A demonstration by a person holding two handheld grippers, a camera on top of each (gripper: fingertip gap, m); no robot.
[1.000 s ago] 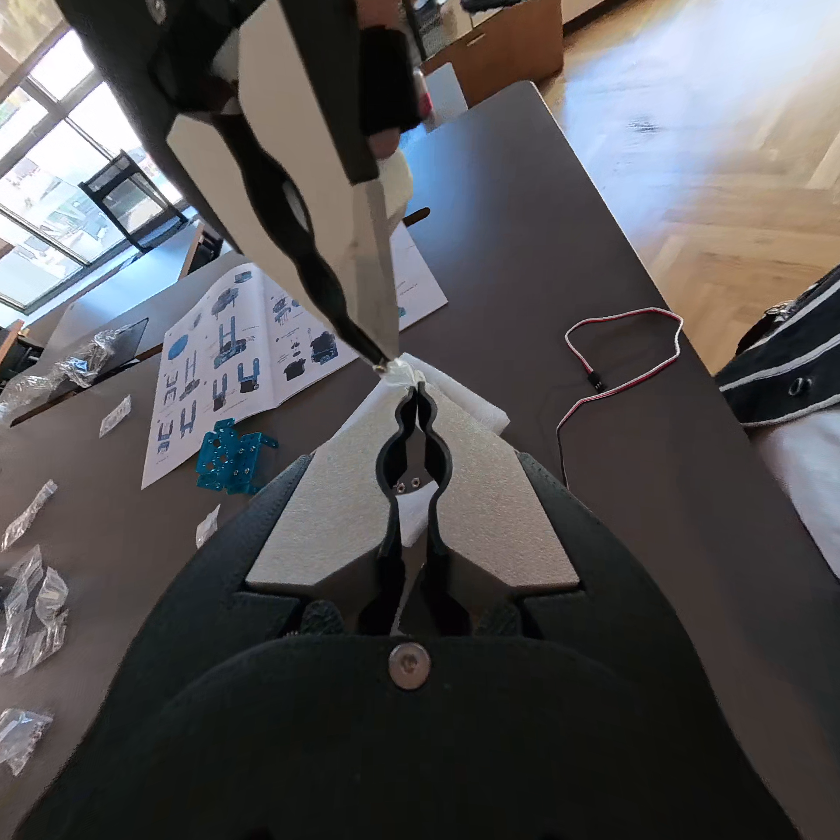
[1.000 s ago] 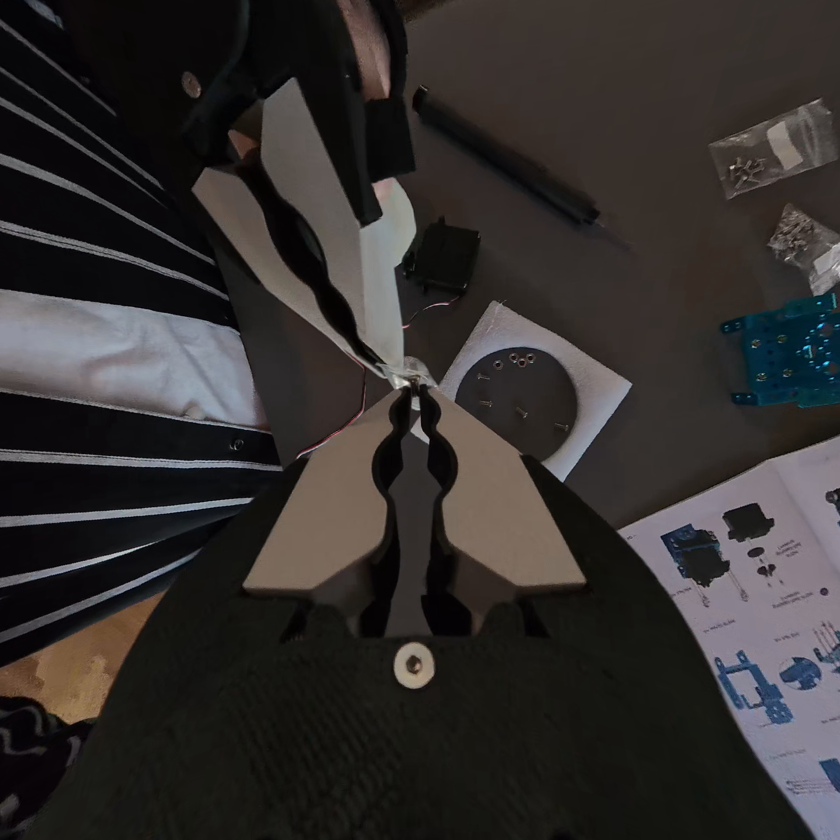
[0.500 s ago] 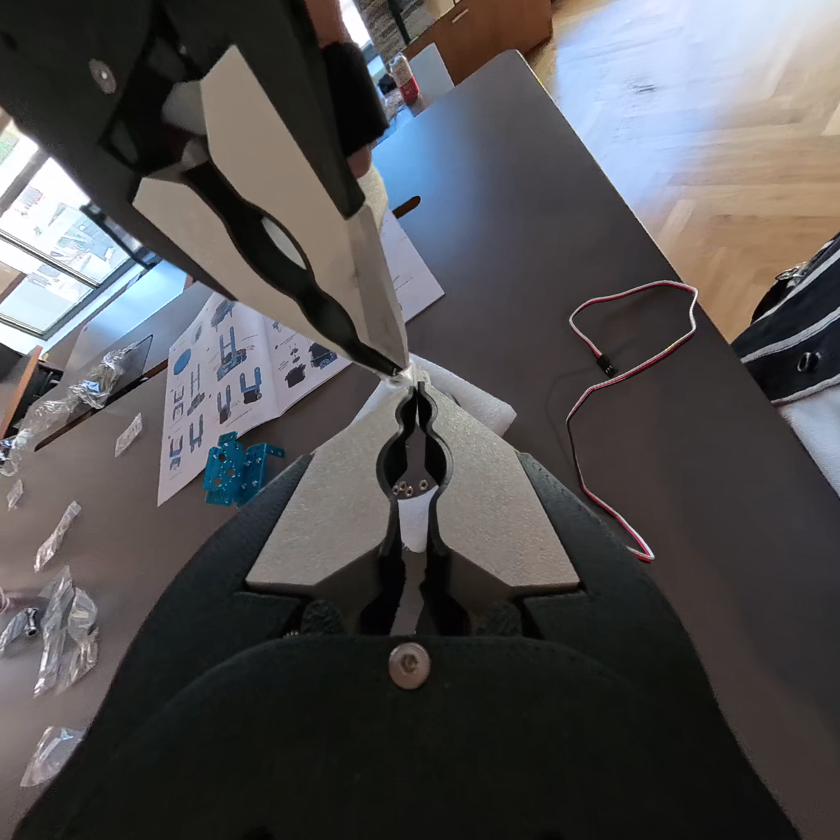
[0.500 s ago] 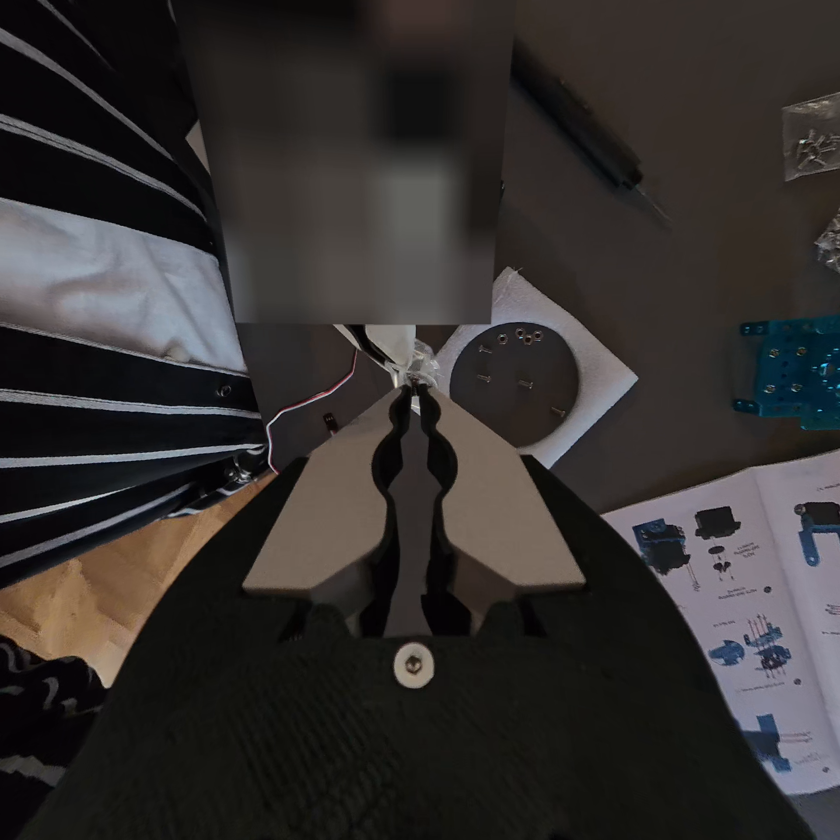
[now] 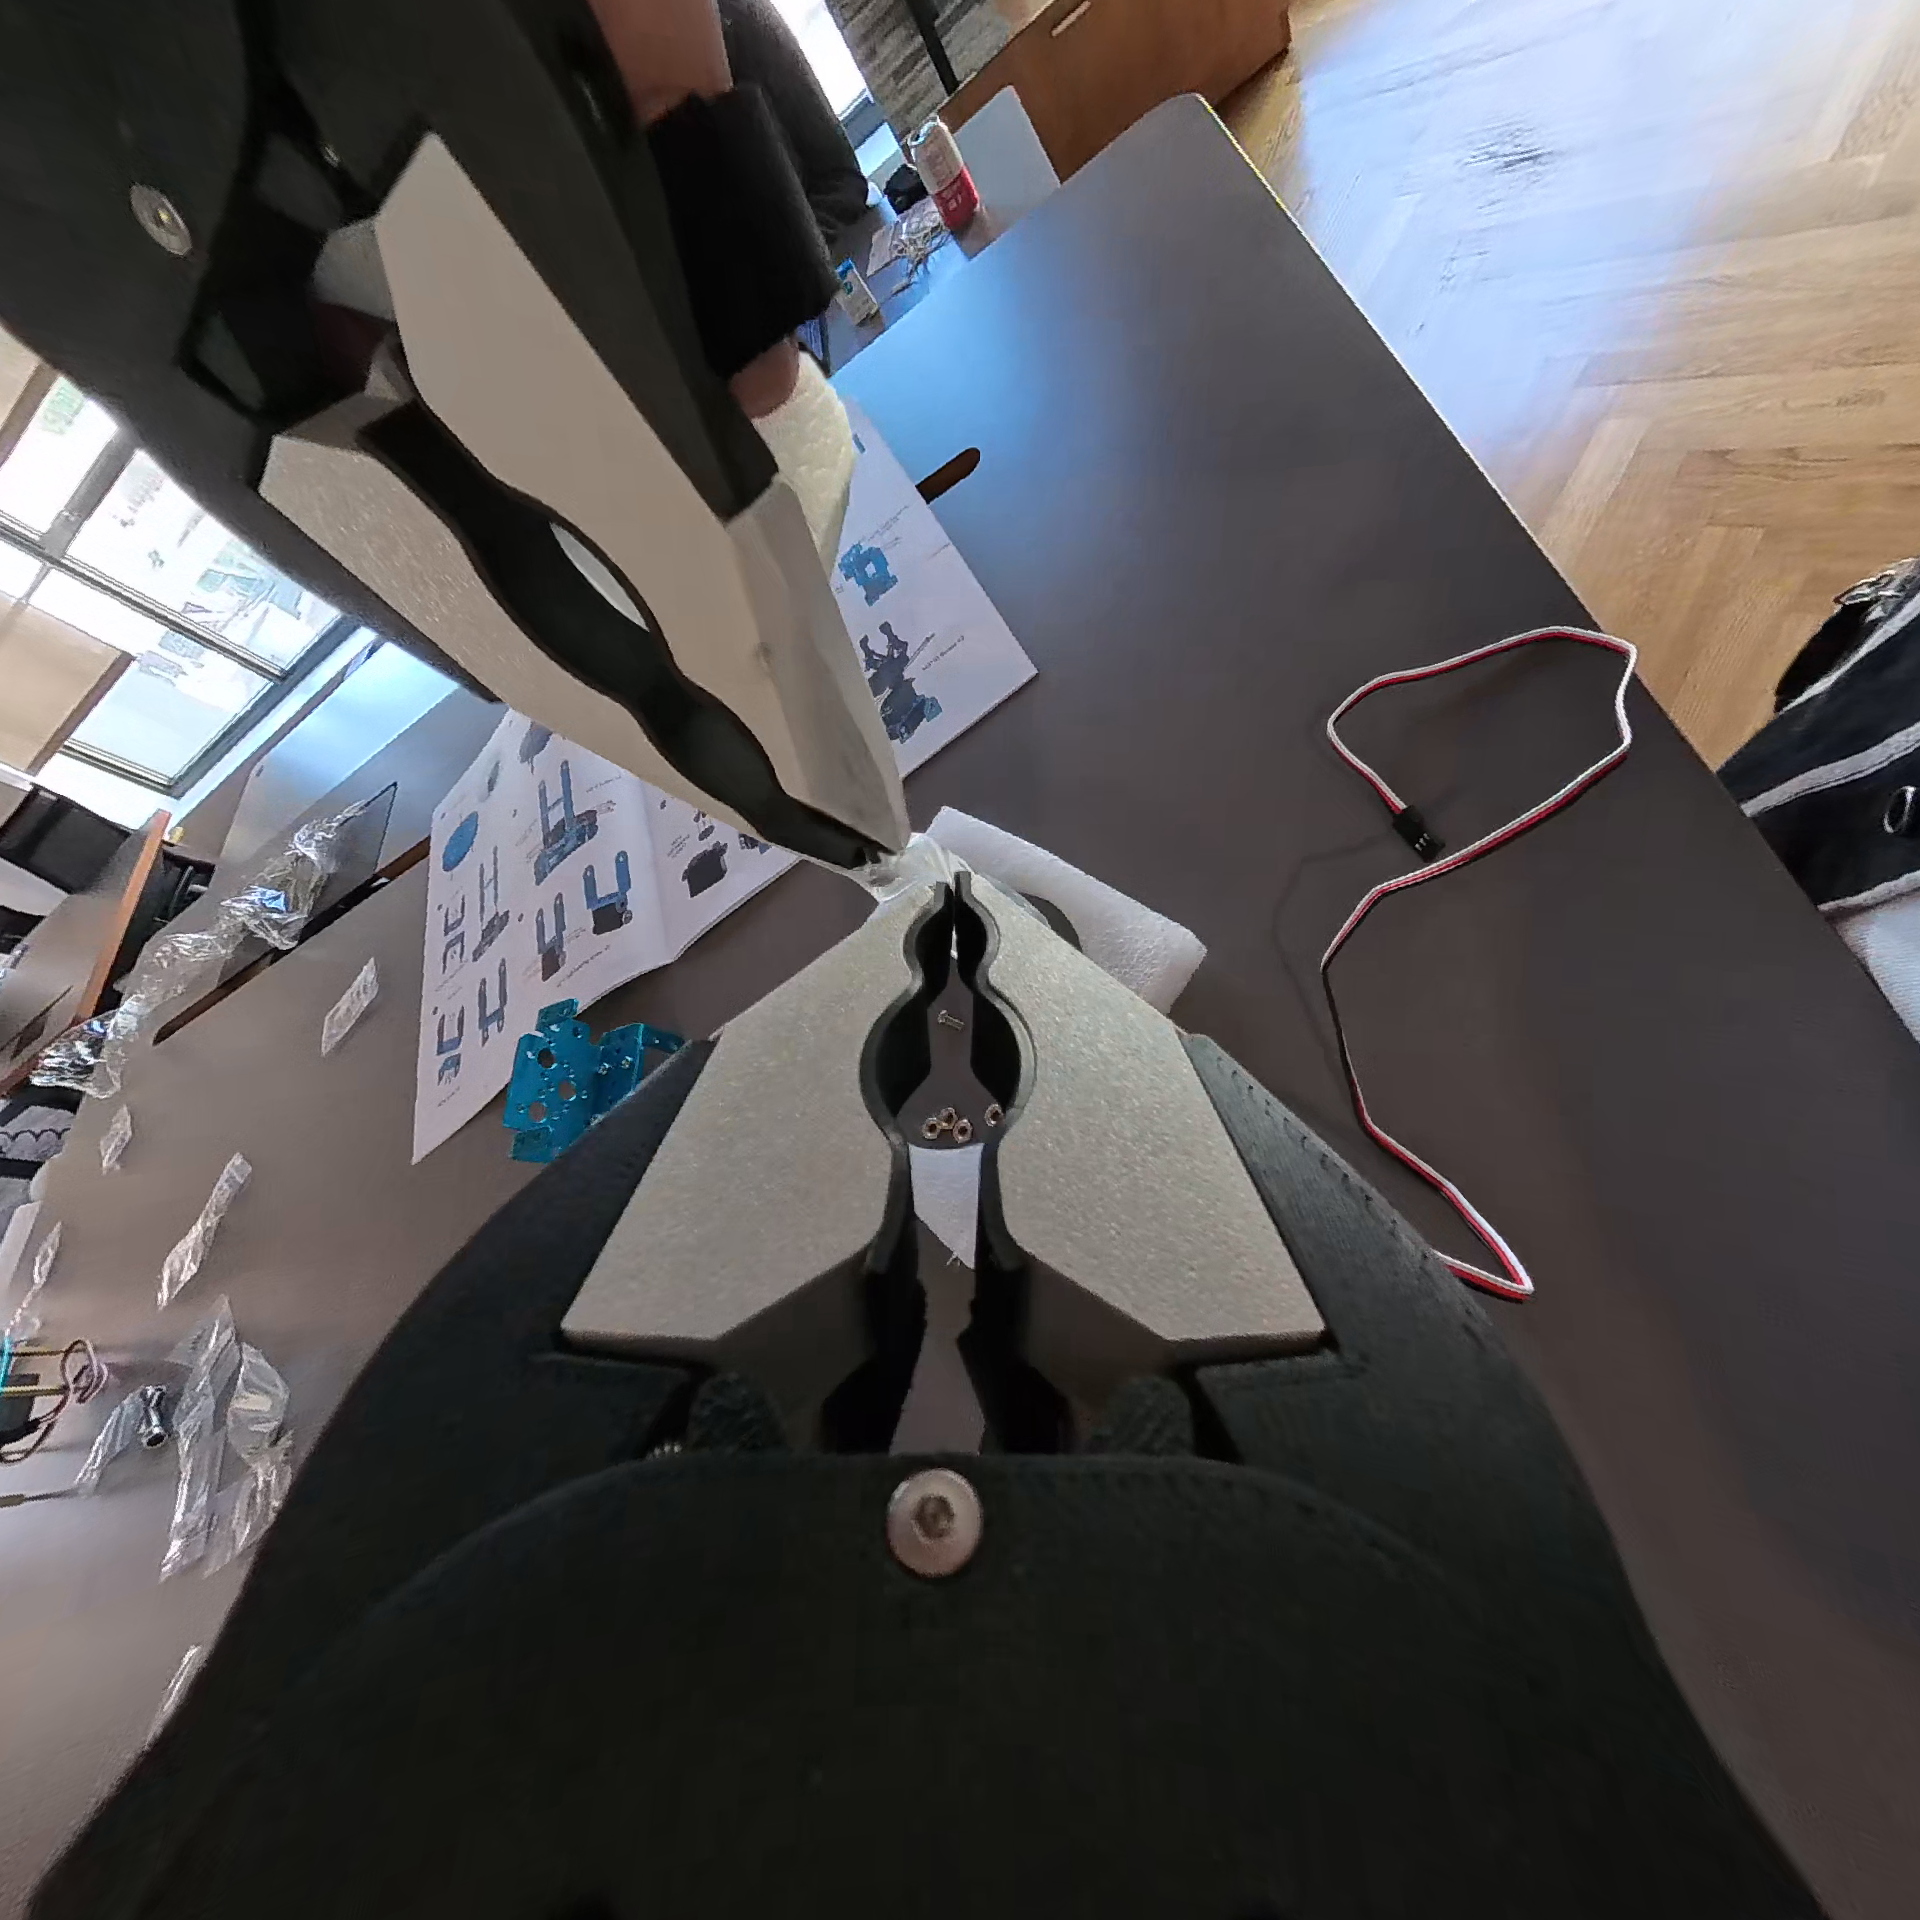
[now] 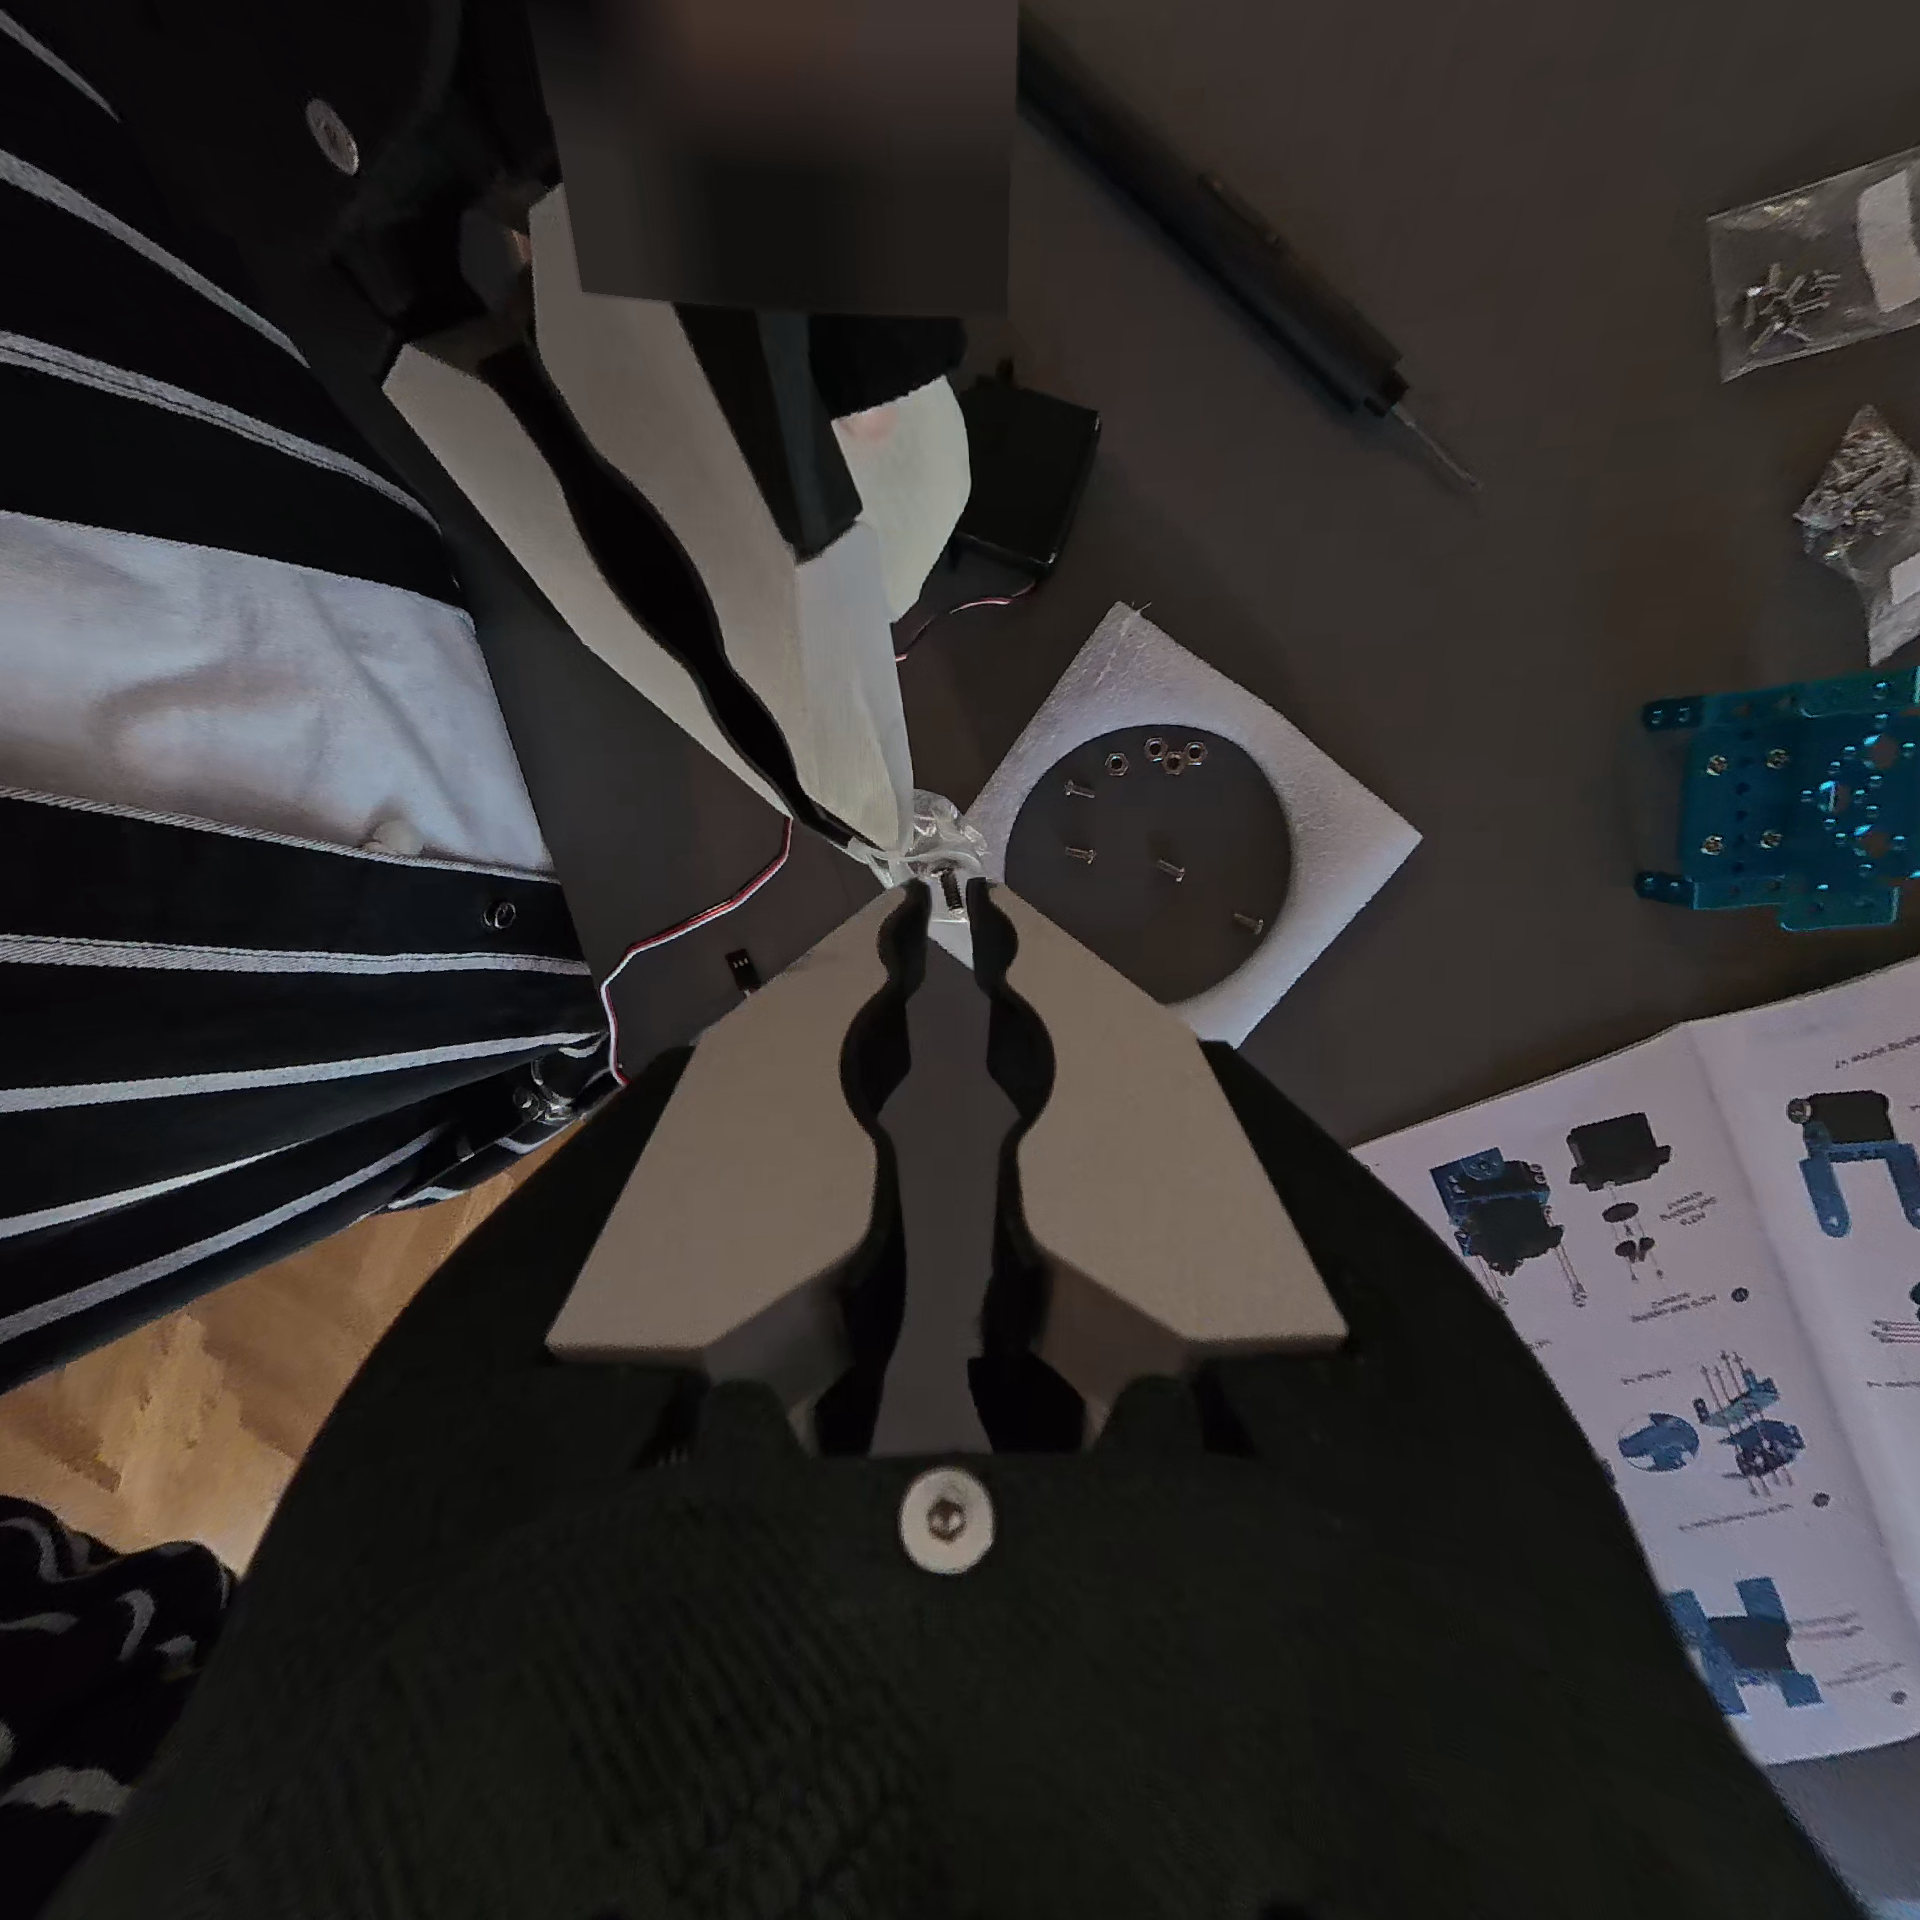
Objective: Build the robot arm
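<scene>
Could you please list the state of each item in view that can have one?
left gripper: shut on the small clear bag.
right gripper: shut on the same bag.
small clear bag: held in the air between both tips, hardware inside.
foam sheet: flat on the table, dark round cut-out holding loose screws and nuts.
instruction booklet: lying open.
blue bracket: resting on the table.
servo cable: loose, unplugged.

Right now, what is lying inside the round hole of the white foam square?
Inside the hole of the white foam square lie several small screws and a few nuts on the dark table. The right tool covers the hole's lower left edge.
</scene>
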